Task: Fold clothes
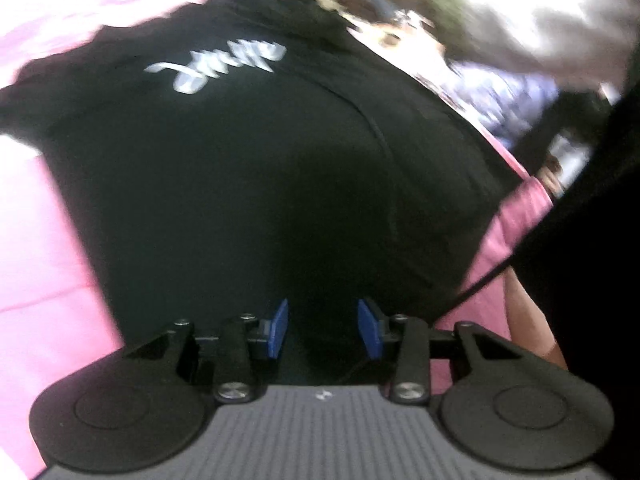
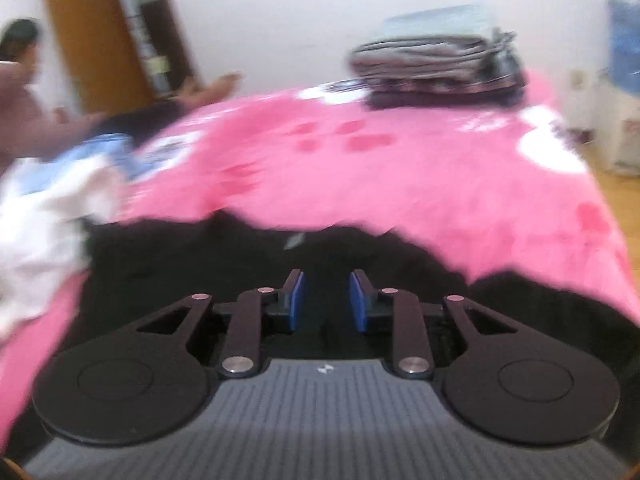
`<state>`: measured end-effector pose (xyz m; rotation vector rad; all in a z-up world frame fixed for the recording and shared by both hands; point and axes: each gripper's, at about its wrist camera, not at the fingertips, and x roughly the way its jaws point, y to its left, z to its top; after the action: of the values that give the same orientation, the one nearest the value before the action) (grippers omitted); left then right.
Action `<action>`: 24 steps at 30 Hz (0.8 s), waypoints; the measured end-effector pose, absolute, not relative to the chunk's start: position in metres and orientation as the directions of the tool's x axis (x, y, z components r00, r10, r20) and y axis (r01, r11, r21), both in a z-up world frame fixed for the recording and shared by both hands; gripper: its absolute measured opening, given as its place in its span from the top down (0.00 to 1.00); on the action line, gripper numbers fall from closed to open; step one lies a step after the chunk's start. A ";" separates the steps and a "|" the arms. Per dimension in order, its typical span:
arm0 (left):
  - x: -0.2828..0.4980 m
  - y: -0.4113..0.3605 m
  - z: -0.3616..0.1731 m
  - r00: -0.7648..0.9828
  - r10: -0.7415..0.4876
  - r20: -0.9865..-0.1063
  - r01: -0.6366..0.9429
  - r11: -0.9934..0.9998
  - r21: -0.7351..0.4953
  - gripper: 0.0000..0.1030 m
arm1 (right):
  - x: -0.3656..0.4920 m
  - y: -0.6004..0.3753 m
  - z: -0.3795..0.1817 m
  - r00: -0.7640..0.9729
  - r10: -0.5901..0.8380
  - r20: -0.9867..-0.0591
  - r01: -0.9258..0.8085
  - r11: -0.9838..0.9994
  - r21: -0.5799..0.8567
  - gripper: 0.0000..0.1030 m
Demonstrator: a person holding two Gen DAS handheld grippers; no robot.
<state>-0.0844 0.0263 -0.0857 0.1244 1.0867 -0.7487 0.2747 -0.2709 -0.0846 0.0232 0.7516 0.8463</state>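
Note:
A black T-shirt (image 1: 248,168) with a white script logo (image 1: 216,66) lies spread on the pink bedspread (image 1: 36,240). My left gripper (image 1: 323,330) hovers over the shirt's near part, open, with nothing between its blue pads (image 1: 280,328). In the right wrist view the same black shirt (image 2: 200,256) lies under my right gripper (image 2: 326,300), whose blue pads (image 2: 297,300) stand apart with nothing between them. Both views are blurred by motion.
A stack of folded dark clothes (image 2: 436,74) sits at the far end of the pink bed (image 2: 400,168). A heap of white and blue garments (image 2: 52,200) lies at the left. A person (image 2: 20,64) is at the far left by a wooden door (image 2: 92,40).

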 end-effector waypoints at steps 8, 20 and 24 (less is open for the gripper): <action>-0.029 0.085 -0.079 0.370 -0.422 -0.828 0.451 0.860 -0.237 0.61 | 0.254 -0.257 -0.117 0.467 0.475 -0.745 -0.642 0.762 0.084 0.69; 0.161 0.086 -0.046 0.673 -0.234 -0.702 0.124 0.971 -0.205 0.51 | 0.291 -0.239 -0.070 0.594 0.455 -0.664 -0.530 0.842 0.103 0.58; 0.242 0.051 -0.061 0.659 -0.189 -0.728 0.120 0.982 -0.146 0.47 | 0.321 -0.226 -0.080 0.593 0.421 -0.686 -0.472 0.872 0.128 0.57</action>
<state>0.2419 0.0512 -0.0607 -0.0879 0.8331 -0.1755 0.3210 -0.2263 -0.0796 -0.0703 0.7790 0.5197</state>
